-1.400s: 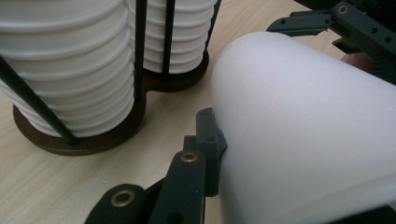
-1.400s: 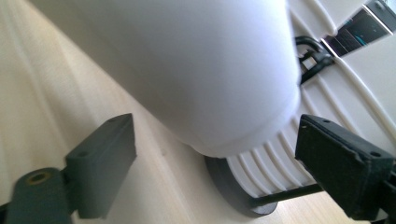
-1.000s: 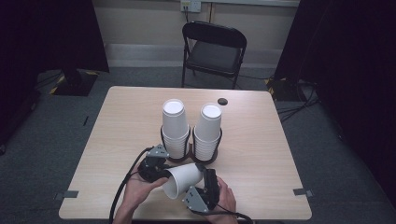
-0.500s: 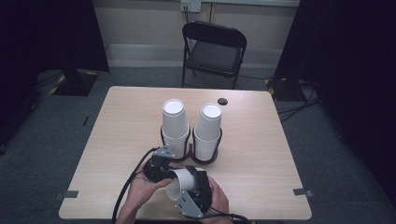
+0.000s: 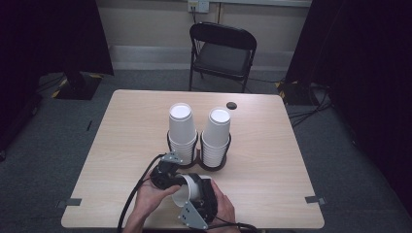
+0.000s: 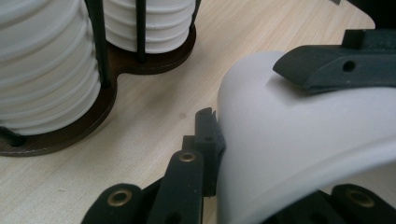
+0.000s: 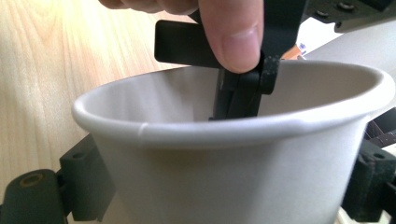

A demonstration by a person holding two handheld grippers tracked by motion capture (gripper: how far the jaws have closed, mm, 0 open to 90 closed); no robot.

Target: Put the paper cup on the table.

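Note:
A white paper cup (image 5: pixel 187 188) lies on its side above the table's near edge, held between both grippers. My left gripper (image 5: pixel 171 178) is shut on the cup's rim (image 7: pixel 266 70), one jaw inside and one outside, with a thumb pressing on it. My right gripper (image 5: pixel 200 194) is shut across the cup's body (image 7: pixel 233 177), a jaw on each side. In the left gripper view the cup wall (image 6: pixel 303 140) rests against my left jaw, and the right gripper's finger (image 6: pixel 327 65) lies on top of it. Just behind the hands stand two stacks of white cups (image 5: pixel 182 128) (image 5: pixel 217 133) in a dark wooden holder (image 5: pixel 214 167).
A small dark round object (image 5: pixel 231 105) lies near the table's far edge. A black folding chair (image 5: pixel 221 51) stands beyond the table. The left gripper's cable (image 5: pixel 136 194) trails off the front edge. The holder's base (image 6: pixel 140 65) is close to the cup.
Both hands have drawn together around the cup and shifted slightly toward the table's near edge. The cup has turned a little between the grippers.

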